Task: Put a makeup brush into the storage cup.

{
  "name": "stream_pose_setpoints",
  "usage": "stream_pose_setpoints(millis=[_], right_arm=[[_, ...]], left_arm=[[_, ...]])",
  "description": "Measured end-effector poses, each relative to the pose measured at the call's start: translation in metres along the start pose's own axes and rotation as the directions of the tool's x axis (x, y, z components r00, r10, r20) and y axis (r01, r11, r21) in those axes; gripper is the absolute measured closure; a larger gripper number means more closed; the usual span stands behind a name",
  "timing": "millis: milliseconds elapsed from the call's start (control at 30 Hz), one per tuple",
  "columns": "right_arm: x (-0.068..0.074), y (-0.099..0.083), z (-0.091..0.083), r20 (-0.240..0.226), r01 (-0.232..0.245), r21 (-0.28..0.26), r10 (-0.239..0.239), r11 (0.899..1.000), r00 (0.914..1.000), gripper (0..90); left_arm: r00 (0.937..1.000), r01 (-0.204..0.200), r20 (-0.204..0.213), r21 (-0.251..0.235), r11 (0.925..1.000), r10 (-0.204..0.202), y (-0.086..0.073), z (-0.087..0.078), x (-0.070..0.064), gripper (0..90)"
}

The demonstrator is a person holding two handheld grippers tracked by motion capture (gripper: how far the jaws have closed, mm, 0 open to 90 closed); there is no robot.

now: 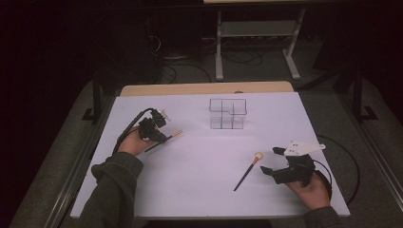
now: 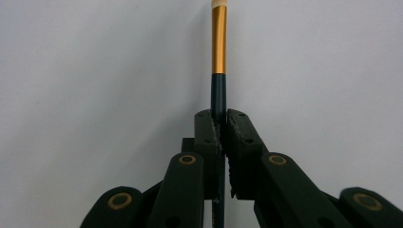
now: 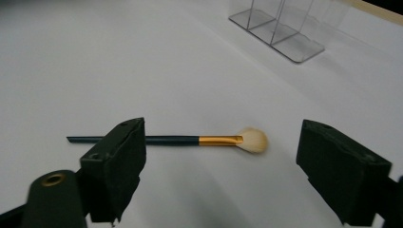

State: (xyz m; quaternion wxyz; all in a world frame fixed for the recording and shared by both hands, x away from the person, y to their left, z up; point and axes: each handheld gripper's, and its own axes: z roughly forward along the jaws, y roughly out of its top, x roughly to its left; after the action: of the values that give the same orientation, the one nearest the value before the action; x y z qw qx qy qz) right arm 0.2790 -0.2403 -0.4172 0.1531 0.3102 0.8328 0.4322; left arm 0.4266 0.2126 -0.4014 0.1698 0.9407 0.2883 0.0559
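My left gripper is shut on a thin makeup brush with a dark handle and a gold ferrule, held over the left part of the white table. A second brush, with a dark handle, gold ferrule and fluffy pale head, lies flat on the table right of centre. My right gripper stands open just to its right, the brush lying beyond its spread jaws. A clear plastic organizer with compartments stands at the back centre.
The table's wooden far edge shows behind the organizer. A metal frame stand sits on the dark floor beyond. Cables trail off the table's right side.
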Motion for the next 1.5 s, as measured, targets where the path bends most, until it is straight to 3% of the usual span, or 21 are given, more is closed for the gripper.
stream_pose_setpoints(millis=[133, 467, 800, 1033, 1367, 1500], right_arm=[[0.001, 0.003, 0.001, -0.015, 0.01, 0.007, -0.009, 1.0, 0.9998, 17.5], [0.001, 0.014, 0.004, -0.057, -0.009, 0.05, 0.012, 0.999, 0.9983, 16.4], [-0.001, 0.031, 0.006, -0.084, 0.008, 0.044, -0.004, 0.999, 0.9964, 17.1], [0.001, 0.042, 0.01, -0.101, 0.025, 0.057, -0.019, 0.998, 0.9947, 17.1], [0.007, 0.066, 0.012, -0.149, 0.063, 0.05, -0.055, 0.997, 0.9872, 17.8], [0.01, 0.074, 0.013, -0.166, 0.077, 0.044, -0.069, 0.996, 0.9837, 17.1]], left_arm=[[0.9999, 0.006, 0.013, -0.045, 0.999, -0.005, -0.004, -0.012, -0.005, 83.6], [0.9982, -0.048, 0.032, -0.114, 0.9924, 0.052, -0.011, -0.04, -0.018, 83.6], [0.9925, -0.096, 0.059, -0.168, 0.9811, 0.107, -0.013, -0.056, -0.037, 83.6], [0.9845, -0.146, 0.068, -0.191, 0.9705, 0.162, -0.012, -0.063, -0.052, 83.6], [0.9755, -0.17, 0.096, -0.243, 0.955, 0.198, -0.01, -0.068, -0.071, 83.6], [0.9674, -0.207, 0.093, -0.247, 0.9467, 0.236, -0.009, -0.071, -0.077, 83.6]])
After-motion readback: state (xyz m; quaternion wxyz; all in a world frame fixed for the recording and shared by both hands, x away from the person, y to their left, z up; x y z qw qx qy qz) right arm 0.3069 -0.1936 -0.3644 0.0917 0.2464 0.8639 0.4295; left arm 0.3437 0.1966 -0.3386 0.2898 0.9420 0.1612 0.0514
